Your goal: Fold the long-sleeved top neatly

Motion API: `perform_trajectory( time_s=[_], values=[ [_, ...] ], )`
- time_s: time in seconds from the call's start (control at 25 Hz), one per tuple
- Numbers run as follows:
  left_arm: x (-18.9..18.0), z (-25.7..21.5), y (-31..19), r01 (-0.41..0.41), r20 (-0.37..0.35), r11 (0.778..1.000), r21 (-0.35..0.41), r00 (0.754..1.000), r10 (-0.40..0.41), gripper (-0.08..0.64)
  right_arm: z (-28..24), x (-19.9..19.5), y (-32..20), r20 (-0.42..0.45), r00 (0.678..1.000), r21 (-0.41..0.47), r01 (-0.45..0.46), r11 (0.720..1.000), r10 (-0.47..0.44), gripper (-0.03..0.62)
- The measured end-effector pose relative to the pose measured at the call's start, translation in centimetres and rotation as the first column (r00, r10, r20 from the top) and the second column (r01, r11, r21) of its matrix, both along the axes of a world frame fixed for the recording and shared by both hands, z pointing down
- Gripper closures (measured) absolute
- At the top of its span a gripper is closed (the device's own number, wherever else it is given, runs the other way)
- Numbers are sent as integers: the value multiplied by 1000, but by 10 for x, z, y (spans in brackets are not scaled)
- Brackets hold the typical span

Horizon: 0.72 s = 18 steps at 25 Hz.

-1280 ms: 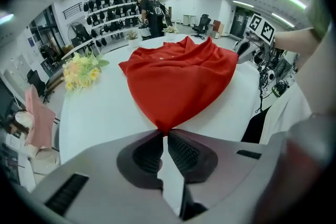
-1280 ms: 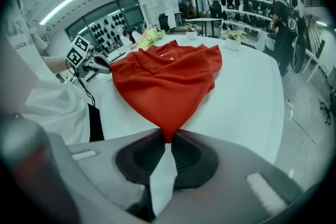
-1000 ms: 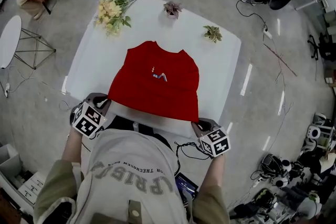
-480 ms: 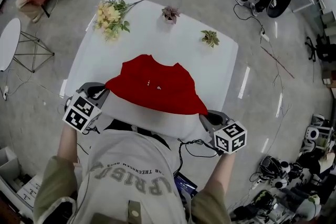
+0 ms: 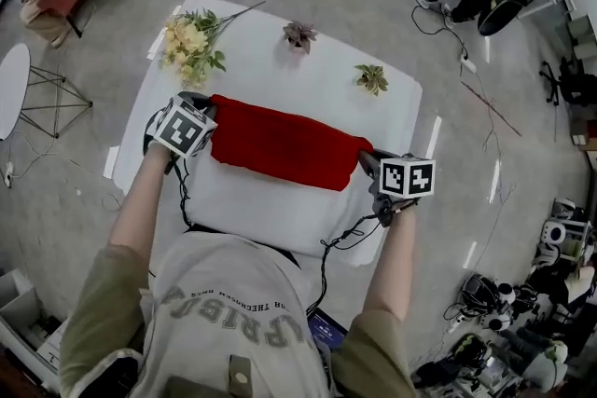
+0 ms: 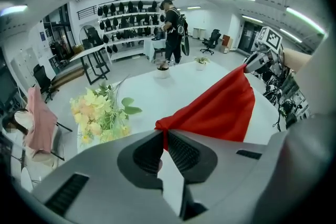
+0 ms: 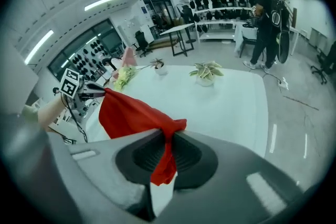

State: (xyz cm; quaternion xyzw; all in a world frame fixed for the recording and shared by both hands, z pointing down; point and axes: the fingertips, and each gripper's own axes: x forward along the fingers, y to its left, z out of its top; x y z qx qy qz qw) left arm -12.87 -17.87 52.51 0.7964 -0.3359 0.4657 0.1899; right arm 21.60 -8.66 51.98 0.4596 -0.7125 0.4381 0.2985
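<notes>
The red long-sleeved top [image 5: 284, 144] hangs stretched as a narrow band above the white table [image 5: 308, 70], between my two grippers. My left gripper [image 5: 203, 121] is shut on its left corner; in the left gripper view the red cloth [image 6: 220, 107] runs out from the pinched jaws [image 6: 165, 136] toward the other gripper. My right gripper [image 5: 366, 165] is shut on the right corner; in the right gripper view a fold of the red top [image 7: 134, 115] is clamped between the jaws [image 7: 167, 147] and a tail hangs below them.
A bunch of yellow flowers [image 5: 191, 42] lies at the table's far left, with two small potted plants [image 5: 299, 35] [image 5: 372, 77] along the far edge. A person in black [image 7: 265, 13] stands by shelves beyond the table. A cable [image 5: 331, 247] trails off the near edge.
Both grippers have carried the top's near hem away from me, over the garment toward the table's far side. The top went from lying spread flat to a lifted, narrow folded band.
</notes>
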Motion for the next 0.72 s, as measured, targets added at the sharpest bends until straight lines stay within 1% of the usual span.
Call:
perform_trajectory(
  time_s=[0.16,0.28,0.32,0.36,0.4,0.44,0.48,0.56,0.64,0.68,0.72],
  values=[
    [2,35,-30,53,29,997,-55,998,-52,525,29,6,-35,-64,997,-52,-48,997,45,557],
    [-1,53,-41,139,8,985,-104,990,-139,506,42,8,-50,-92,993,-51,-72,996,67,555],
    [-4,57,-44,174,-7,978,-116,984,-176,488,42,8,-54,-86,993,-38,-79,996,75,539],
    [-8,59,-47,206,-23,970,-126,977,-210,478,41,6,-58,-65,994,-25,-85,996,83,511],
    [-11,59,-49,233,-44,963,-138,970,-241,455,39,5,-60,-29,996,-15,-90,996,90,444],
    [-15,58,-50,256,-69,955,-152,961,-268,435,35,3,-61,12,995,-8,-95,995,95,357],
    [-20,55,-49,277,-98,946,-168,950,-296,426,30,1,-60,48,994,-1,-101,995,101,330],
    [-27,43,-38,313,-173,927,-205,921,-350,426,18,0,-50,102,988,24,-117,993,114,330],
    [-28,30,-12,318,-252,913,-256,890,-380,426,9,-4,-31,146,982,45,-128,991,121,330],
    [-25,25,5,304,-279,911,-279,882,-380,426,8,-7,-19,162,979,46,-132,990,123,330],
    [-20,22,23,284,-289,913,-294,884,-368,423,10,-9,-5,171,977,38,-136,990,128,330]
  ],
)
